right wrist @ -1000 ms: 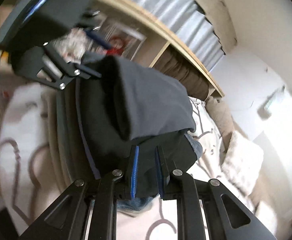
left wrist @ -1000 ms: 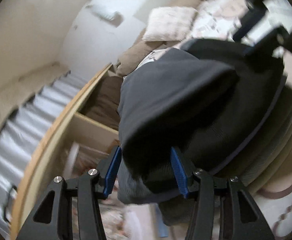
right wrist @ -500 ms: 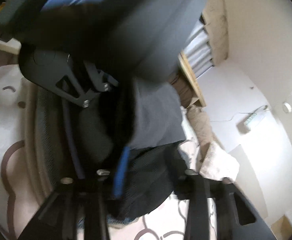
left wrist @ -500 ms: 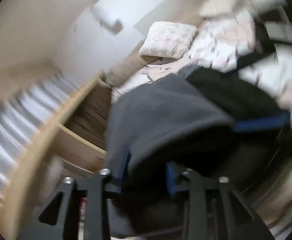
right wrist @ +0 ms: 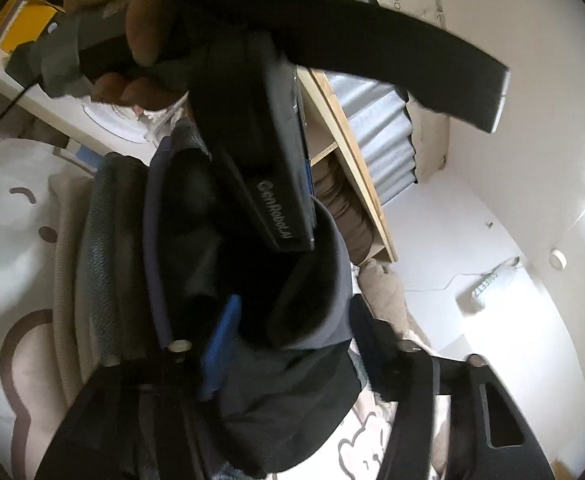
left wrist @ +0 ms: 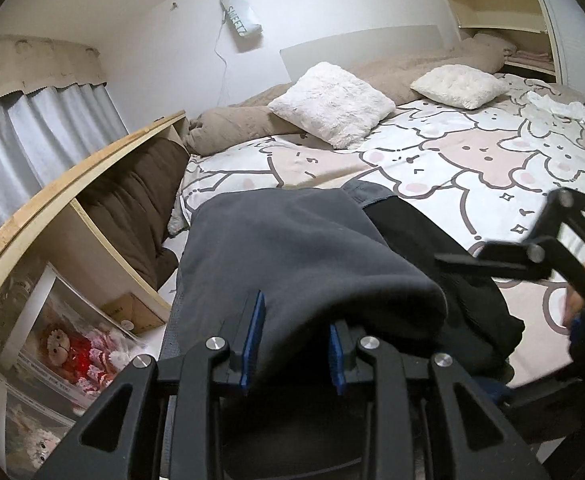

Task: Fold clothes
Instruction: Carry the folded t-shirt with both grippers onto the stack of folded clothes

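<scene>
Grey garment [left wrist: 300, 248] is seen from the left wrist draped over a stack of folded clothes at the edge of the bed [left wrist: 472, 152], a thick fold of it clamped between the blue pads [left wrist: 252, 336] of the left gripper [left wrist: 294, 340], whose jaws have just been closing. The right gripper's black frame [left wrist: 540, 248] shows at the right edge.

From the right wrist, the same garment [right wrist: 316, 292] lies between the right gripper's [right wrist: 300, 344] jaws — these have just been opening and stand apart, only one blue pad [right wrist: 220, 340] being visible. A hand [right wrist: 144, 28] holds the left gripper above.
</scene>
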Tool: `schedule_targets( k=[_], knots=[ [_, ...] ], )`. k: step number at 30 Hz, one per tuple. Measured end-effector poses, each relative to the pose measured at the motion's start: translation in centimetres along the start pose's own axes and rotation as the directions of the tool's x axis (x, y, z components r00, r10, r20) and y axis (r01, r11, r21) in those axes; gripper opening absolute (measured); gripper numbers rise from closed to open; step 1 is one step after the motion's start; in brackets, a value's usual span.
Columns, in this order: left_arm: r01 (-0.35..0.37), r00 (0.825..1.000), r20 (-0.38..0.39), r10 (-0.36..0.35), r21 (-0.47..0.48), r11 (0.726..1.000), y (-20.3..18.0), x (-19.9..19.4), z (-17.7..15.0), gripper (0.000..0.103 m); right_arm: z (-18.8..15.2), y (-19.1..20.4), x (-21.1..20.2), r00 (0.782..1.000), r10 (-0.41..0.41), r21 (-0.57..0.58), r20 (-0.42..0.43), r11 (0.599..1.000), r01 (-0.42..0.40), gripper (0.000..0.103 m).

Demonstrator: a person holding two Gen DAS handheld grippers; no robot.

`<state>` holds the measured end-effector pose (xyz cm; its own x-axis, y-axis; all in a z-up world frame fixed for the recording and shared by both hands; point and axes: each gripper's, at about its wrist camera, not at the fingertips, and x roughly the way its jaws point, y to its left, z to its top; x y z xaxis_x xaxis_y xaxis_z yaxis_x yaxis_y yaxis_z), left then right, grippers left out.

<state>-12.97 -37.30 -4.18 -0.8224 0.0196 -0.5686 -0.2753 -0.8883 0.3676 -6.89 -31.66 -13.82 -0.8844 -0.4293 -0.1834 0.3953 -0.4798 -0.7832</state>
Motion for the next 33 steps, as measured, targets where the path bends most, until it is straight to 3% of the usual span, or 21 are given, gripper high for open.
schedule_targets(
  k=[5, 6, 7, 8, 9, 11, 14, 16, 17, 19, 20, 25, 28, 29, 31, 33],
  knots=[
    [-0.036, 0.999, -0.007, 0.037, 0.051, 0.998, -0.8, 0.2, -0.8, 0.029, -0.1, -0.8, 2.9, 0.998, -0.016, 0.023, -0.061, 1.0, 0.017, 0.058],
    [-0.061, 0.998, -0.005, 0.061, 0.077, 0.995, -1.1, 0.2, -1.0, 0.029, -0.2, -1.2, 3.1, 0.998, 0.0, 0.027, -0.066, 1.0, 0.002, 0.05],
    [-0.125, 0.992, 0.01, 0.125, 0.144, 0.982, -1.8, 0.1, -1.4, 0.029, -0.1, -1.5, 3.1, 0.998, 0.004, 0.024, -0.066, 1.0, -0.003, 0.029],
    [-0.185, 0.983, 0.03, 0.183, 0.204, 0.961, -2.5, 0.1, -1.9, 0.031, -0.1, -1.8, 2.9, 0.998, 0.001, 0.018, -0.063, 1.0, 0.0, 0.018],
    [-0.226, 0.974, 0.05, 0.221, 0.243, 0.943, -3.3, 0.1, -2.5, 0.046, 0.0, -2.1, 2.8, 0.998, -0.001, 0.012, -0.06, 1.0, 0.002, 0.017],
    [-0.304, 0.953, 0.092, 0.29, 0.313, 0.9, -4.8, 0.1, -3.8, 0.055, -0.1, -3.0, 2.4, 0.998, 0.004, 0.008, -0.056, 1.0, -0.004, 0.014],
    [-0.336, 0.941, 0.093, 0.325, 0.341, 0.878, -6.2, 0.8, -5.0, 0.055, -0.7, -4.6, 2.2, 0.998, 0.014, 0.014, -0.055, 1.0, -0.013, 0.014],
    [-0.321, 0.947, 0.084, 0.311, 0.343, 0.883, -6.9, 1.2, -5.3, 0.055, -0.9, -5.4, 2.3, 0.998, 0.024, 0.032, -0.056, 0.999, -0.022, 0.014],
    [-0.31, 0.95, 0.079, 0.302, 0.339, 0.888, -7.2, 1.5, -5.4, 0.052, -0.9, -5.7, 2.4, 0.998, 0.029, 0.041, -0.058, 0.999, -0.026, 0.014],
    [-0.31, 0.95, 0.079, 0.301, 0.333, 0.891, -7.6, 1.7, -5.4, 0.018, -1.1, -6.1, 2.7, 0.997, 0.052, 0.066, -0.065, 0.997, -0.048, 0.014],
    [-0.317, 0.948, 0.083, 0.308, 0.338, 0.886, -7.8, 1.6, -5.5, 0.01, -1.2, -6.3, 2.9, 0.995, 0.067, 0.075, -0.069, 0.995, -0.061, 0.014],
    [-0.348, 0.936, 0.094, 0.339, 0.378, 0.858, -8.6, 1.0, -6.2, 0.01, -0.9, -5.1, 2.2, 0.989, 0.134, 0.082, -0.062, 0.988, -0.129, 0.014],
    [-0.347, 0.932, 0.07, 0.356, 0.458, 0.818, -9.8, 1.0, -7.8, 0.011, -1.1, -4.0, 2.3, 0.982, 0.178, 0.079, -0.065, 0.982, -0.173, 0.014],
    [-0.345, 0.929, 0.06, 0.364, 0.492, 0.799, -10.4, 1.1, -8.6, 0.012, -1.3, -3.7, 2.5, 0.979, 0.191, 0.08, -0.07, 0.979, -0.186, 0.014],
    [-0.369, 0.915, 0.065, 0.398, 0.535, 0.76, -11.0, 1.0, -9.9, 0.026, -1.8, -3.2, 2.8, 0.974, 0.212, 0.085, -0.084, 0.975, -0.205, 0.014],
    [-0.406, 0.895, 0.08, 0.439, 0.554, 0.727, -11.4, 0.8, -11.0, 0.062, -2.5, -2.9, 1.9, 0.97, 0.224, 0.102, -0.094, 0.971, -0.215, 0.012]
  ],
)
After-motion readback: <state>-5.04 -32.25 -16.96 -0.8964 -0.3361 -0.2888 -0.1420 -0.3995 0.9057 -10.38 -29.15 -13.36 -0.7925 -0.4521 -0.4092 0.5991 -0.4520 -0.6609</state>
